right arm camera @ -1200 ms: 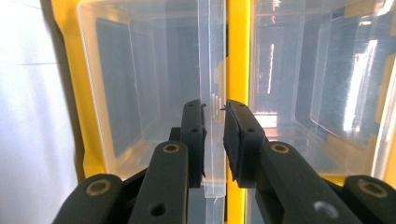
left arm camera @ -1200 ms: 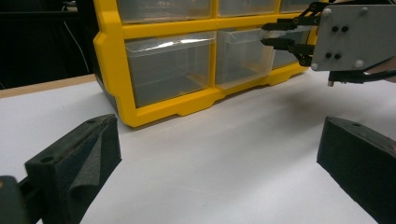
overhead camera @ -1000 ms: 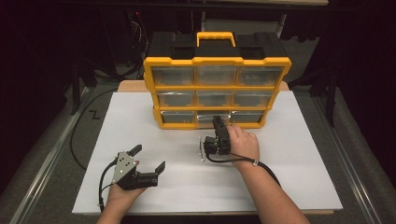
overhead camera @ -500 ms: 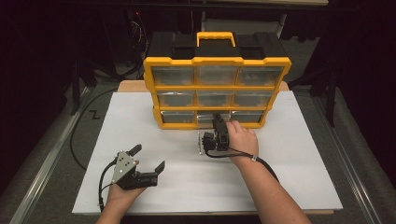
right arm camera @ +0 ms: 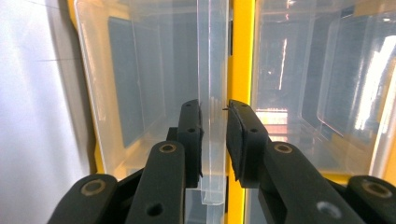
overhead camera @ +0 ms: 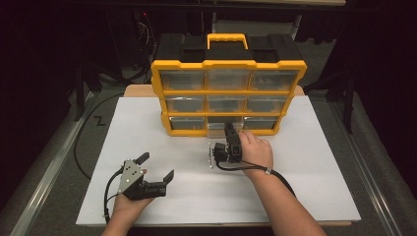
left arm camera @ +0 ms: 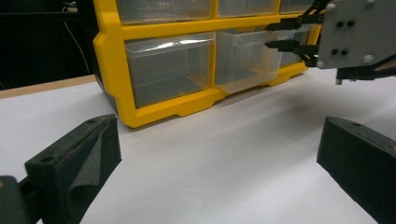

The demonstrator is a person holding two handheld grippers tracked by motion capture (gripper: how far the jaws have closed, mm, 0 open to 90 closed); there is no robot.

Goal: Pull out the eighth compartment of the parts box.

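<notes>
I count one yellow organiser cabinet (overhead camera: 228, 64) on the counter (overhead camera: 305, 182), with one yellow carry handle (overhead camera: 226, 38) on top. Its front holds nine clear drawers in three rows of three; one of them, the bottom middle drawer (left arm camera: 243, 58), stands pulled partly out. I am working with two hand-held grippers: the left hand-held gripper (overhead camera: 156, 167) and the right hand-held gripper (overhead camera: 229, 129), each trailing one cable.

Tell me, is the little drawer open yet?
Partly. The middle bottom drawer of the yellow organizer already sticks out a bit past its neighbours. The right gripper has just closed its jaws on the drawer's clear front lip. Left to do: slide it out further. The left gripper waits open on the table.
</notes>
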